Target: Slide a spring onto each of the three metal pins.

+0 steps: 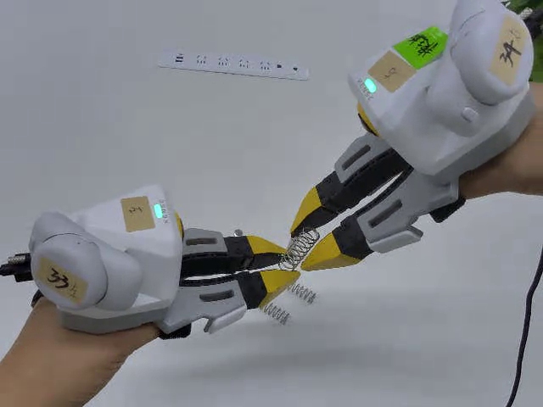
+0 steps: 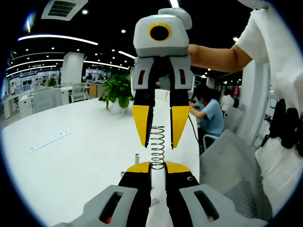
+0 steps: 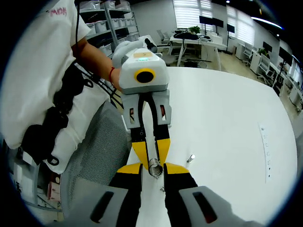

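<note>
Now spring (image 1: 299, 247) btw tool 33 (image 1: 291, 263), tool 34 (image 1: 299, 248).

An open-plan office: rows of desks (image 3: 196, 45), potted plant (image 2: 116, 90), ceiling lights (image 2: 57, 39).

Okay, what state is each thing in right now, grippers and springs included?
Right gripper: shut on coiled metal spring.
Left gripper: shut, tips at that spring's far end.
Two loose metal springs: lying on white table.
Short metal pin: upright, bare.
</note>
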### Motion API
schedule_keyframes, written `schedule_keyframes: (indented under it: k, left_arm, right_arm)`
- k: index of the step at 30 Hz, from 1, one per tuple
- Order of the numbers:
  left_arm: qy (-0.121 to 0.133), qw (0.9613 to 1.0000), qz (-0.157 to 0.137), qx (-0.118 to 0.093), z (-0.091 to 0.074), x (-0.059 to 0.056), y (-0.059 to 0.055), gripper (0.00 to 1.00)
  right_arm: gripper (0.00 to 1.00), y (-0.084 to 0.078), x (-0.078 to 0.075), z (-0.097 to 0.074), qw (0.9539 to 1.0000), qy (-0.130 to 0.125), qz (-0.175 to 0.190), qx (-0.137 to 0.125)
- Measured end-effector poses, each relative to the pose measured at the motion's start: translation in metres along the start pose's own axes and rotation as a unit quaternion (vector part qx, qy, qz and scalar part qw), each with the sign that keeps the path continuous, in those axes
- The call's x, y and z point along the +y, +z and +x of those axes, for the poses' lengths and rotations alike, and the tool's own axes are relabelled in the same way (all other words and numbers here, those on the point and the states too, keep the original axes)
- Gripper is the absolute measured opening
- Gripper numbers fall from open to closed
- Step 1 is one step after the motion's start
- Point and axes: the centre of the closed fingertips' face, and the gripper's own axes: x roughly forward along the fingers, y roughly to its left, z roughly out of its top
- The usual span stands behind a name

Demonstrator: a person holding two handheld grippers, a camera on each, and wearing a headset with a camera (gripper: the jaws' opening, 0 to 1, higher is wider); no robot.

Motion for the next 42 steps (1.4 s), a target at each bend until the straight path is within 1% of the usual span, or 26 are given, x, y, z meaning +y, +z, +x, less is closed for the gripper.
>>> schedule_keyframes:
  k: [2, 5, 10, 21, 32, 34, 37, 38, 40, 42]
  left_arm:
    - [0.0, 1.0, -0.001, -0.001, 0.0, 0.0, 0.0, 0.1]
    - [0.001, 1.0, -0.004, -0.004, 0.0, 0.001, 0.0, 0.1]
    - [0.003, 1.0, -0.005, -0.005, -0.001, 0.002, 0.0, 0.1]
    - [0.003, 1.0, -0.006, -0.006, -0.001, 0.003, -0.002, 0.11]
    - [0.01, 0.9998, -0.014, -0.007, -0.004, 0.005, -0.004, 0.13]
    - [0.015, 0.9998, -0.014, -0.006, -0.006, 0.007, -0.006, 0.14]
    - [0.019, 0.9998, -0.01, 0.002, -0.011, 0.009, -0.012, 0.17]
    - [0.026, 0.9996, -0.008, 0.008, -0.013, 0.011, -0.016, 0.19]
    - [0.031, 0.9994, -0.01, 0.011, -0.018, 0.014, -0.019, 0.23]
    - [0.037, 0.9992, -0.013, 0.012, -0.023, 0.016, -0.022, 0.23]
  right_arm:
    - [0.18, -0.001, 0.0, 0.001, 0.9999, 0.004, -0.009, 0.011]
    - [0.16, -0.002, -0.001, 0.002, 0.9997, 0.011, -0.015, 0.015]
    - [0.12, -0.002, -0.003, 0.002, 0.9995, 0.013, -0.022, 0.02]
    - [0.12, -0.004, -0.006, 0.003, 0.9992, 0.013, -0.026, 0.029]
    - [0.12, -0.001, -0.006, 0.006, 0.999, 0.015, -0.027, 0.033]
    - [0.12, 0.001, -0.007, 0.005, 0.999, 0.014, -0.026, 0.032]
    - [0.12, 0.003, -0.01, 0.002, 0.9991, 0.008, -0.026, 0.031]
    - [0.12, 0.005, -0.013, 0.002, 0.9993, 0.005, -0.025, 0.028]
    - [0.12, 0.007, -0.018, 0.001, 0.9994, -0.004, -0.023, 0.026]
    - [0.12, 0.008, -0.024, 0.002, 0.9993, -0.012, -0.022, 0.026]
